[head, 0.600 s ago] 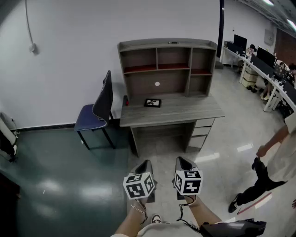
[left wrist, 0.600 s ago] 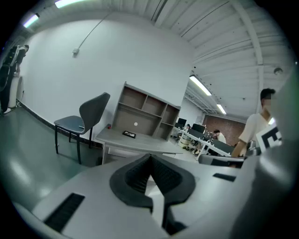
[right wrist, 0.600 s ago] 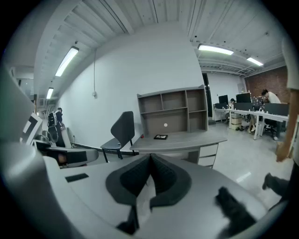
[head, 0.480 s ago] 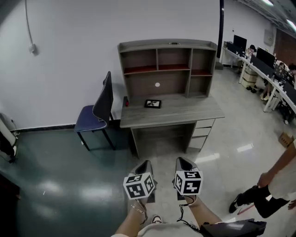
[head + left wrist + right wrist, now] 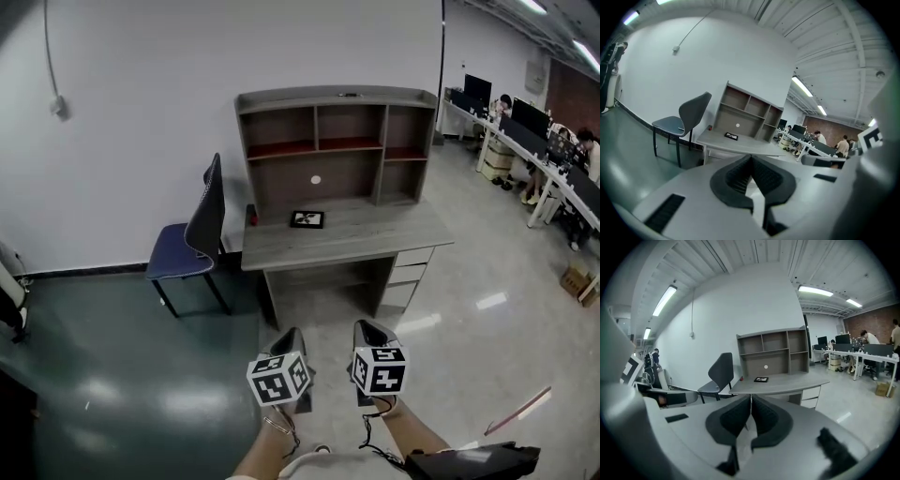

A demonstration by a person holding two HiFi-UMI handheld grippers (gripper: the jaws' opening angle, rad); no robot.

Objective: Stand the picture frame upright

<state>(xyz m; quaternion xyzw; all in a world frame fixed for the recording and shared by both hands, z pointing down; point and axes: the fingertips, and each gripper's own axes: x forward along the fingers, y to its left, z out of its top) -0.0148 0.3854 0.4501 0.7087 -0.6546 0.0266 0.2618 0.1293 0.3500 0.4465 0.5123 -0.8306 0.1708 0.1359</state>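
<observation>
The left tool (image 5: pixel 293 336) and the right tool (image 5: pixel 367 328) are held side by side, low and close to the person, each tipped a little downward with its marker cube facing up. In the left gripper view the two dark ribbed pads meet along a single line with nothing between them, so that tool is closed and empty. The right gripper view shows the same: pads pressed together, nothing gripped. The picture frame (image 5: pixel 307 219) is straight ahead of both tools and well apart from them, across a stretch of pale glossy floor (image 5: pixel 441 328). It lies flat on the grey tabletop (image 5: pixel 366 239), toward the far side from the tools, just in front of the shelf unit (image 5: pixel 337 141) that stands on the back of the tabletop. The frame has a dark border around a black-and-white pattern. Beyond it, on the shelf unit's back panel, is a small white round spot. A small red object (image 5: pixel 251 215) stands at the far left corner of the tabletop, to the left of the frame as the tools face it. Drawers (image 5: pixel 406 275) sit under the tabletop's right end, ahead of the right tool. A chair (image 5: pixel 192 239) with a blue seat and a dark back stands ahead and to the left of the left tool, beside the tabletop's left end.
</observation>
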